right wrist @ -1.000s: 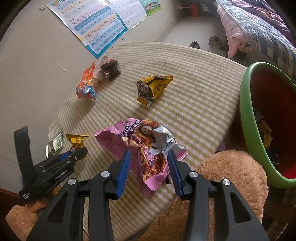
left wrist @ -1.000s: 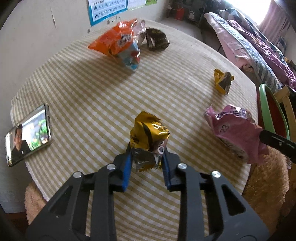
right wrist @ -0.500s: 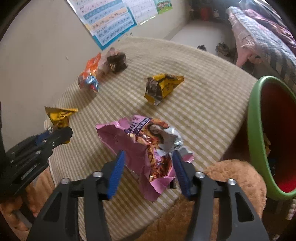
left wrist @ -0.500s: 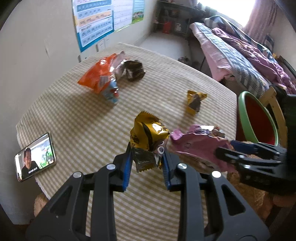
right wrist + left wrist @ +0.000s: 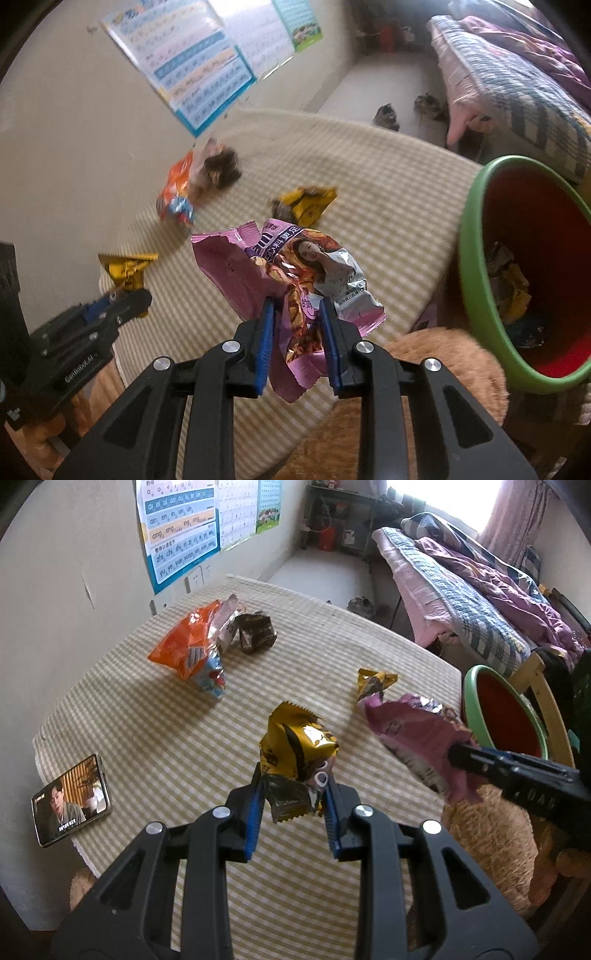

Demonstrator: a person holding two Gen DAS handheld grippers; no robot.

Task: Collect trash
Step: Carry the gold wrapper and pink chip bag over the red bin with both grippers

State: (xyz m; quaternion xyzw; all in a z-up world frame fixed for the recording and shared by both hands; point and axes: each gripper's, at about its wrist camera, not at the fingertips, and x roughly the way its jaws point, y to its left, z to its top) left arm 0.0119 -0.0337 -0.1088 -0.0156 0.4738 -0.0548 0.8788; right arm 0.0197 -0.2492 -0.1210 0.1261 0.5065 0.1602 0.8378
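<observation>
My left gripper [image 5: 293,805] is shut on a crumpled yellow wrapper [image 5: 295,749] and holds it above the checked table [image 5: 147,716]. My right gripper [image 5: 297,321] is shut on a pink snack bag [image 5: 291,266] lifted off the table; that bag also shows in the left wrist view [image 5: 413,731]. A green bin with a red inside [image 5: 476,236] stands at the right, with wrappers in it. On the table lie an orange bag [image 5: 188,650], a dark wrapper [image 5: 255,631] and a small yellow wrapper [image 5: 373,683].
A phone [image 5: 70,801] with a lit screen lies at the table's left edge. A brown furry cushion [image 5: 436,365] sits under the grippers beside the bin. A bed [image 5: 480,590] stands behind the bin. Posters hang on the wall.
My right gripper has shut on the pink bag and lifted it off the table. My left gripper has risen higher with the yellow wrapper. Both have drawn back from the table.
</observation>
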